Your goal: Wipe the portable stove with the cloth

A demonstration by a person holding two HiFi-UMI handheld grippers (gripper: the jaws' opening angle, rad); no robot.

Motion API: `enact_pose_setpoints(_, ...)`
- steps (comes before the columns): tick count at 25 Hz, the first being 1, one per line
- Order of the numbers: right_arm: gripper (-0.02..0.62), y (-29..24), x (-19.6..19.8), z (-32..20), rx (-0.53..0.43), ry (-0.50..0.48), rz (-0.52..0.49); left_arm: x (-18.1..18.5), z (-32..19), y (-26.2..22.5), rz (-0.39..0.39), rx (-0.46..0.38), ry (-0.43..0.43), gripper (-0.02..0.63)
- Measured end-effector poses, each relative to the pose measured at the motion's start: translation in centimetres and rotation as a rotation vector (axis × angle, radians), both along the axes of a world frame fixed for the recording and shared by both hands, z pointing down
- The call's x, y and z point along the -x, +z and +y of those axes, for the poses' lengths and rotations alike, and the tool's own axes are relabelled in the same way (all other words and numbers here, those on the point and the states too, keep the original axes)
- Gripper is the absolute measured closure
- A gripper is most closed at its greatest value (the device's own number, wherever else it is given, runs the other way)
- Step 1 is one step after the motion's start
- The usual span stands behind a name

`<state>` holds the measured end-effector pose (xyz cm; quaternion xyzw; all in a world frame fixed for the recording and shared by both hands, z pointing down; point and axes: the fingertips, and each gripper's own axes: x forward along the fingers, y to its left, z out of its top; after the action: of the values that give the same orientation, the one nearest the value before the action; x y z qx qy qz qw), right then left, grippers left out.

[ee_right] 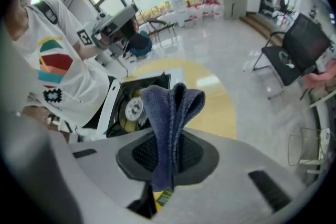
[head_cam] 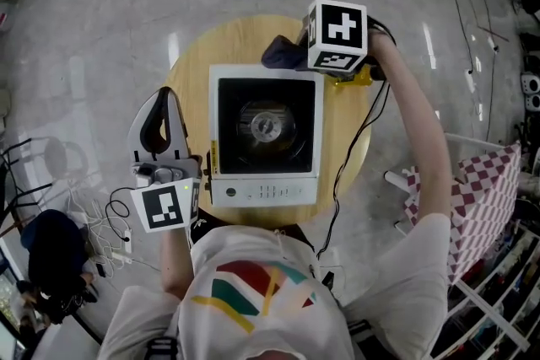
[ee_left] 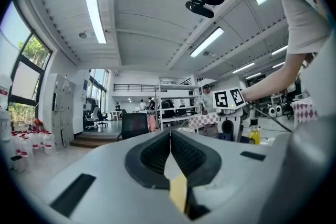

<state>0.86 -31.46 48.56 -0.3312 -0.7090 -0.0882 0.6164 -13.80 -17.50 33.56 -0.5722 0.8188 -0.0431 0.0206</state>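
**Pinching the cloth [ee_right: 169,113] beyond the portable stove [head_cam: 266,137]**

The right claw [ee_right: 168,157] was clamped on the dark blue cloth, whose folded end stood up out of the jaws. In the right gripper view the cloth hid part of the portable stove, which lay ahead of that claw on a round wooden table [head_cam: 190,67]. The stove's black recessed top held a round burner [head_cam: 267,126] at its middle. A yellow bottle [head_cam: 359,78] sat just beside the right claw, and a black cable [head_cam: 354,152] trailed from that claw past the table's edge. The left claw [ee_left: 170,152] had its jaws pressed together with nothing between them, and the stove lay near its right side. Checked fabric [head_cam: 477,198] hung well apart from the right claw, off the table.
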Motion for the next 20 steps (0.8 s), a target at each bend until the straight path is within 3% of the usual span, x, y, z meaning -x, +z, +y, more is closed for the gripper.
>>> enact_pose_setpoints(4,0.561,-7.7,4.0,2.3,0.002,0.196,-0.301,-0.6,0.3,-4.8,-0.033,-0.075,0.064,0.600)
enact_pose_setpoints(9,0.561,-17.6,5.2,5.4,-0.082,0.415,-0.590,-1.3,1.1,-10.8,-0.028,-0.174,0.164,0.600)
enact_pose_setpoints(16,0.561,-30.1,1.5,9.3,-0.224,0.919,-1.015,-2.2,2.7,-17.4,-0.006,-0.279,0.388,0.600)
enact_pose_setpoints(20,0.561,-34.5,-1.4,13.2,-0.406,1.140,-1.218,-2.4,4.0,-19.5,0.030,-0.303,0.531,0.600)
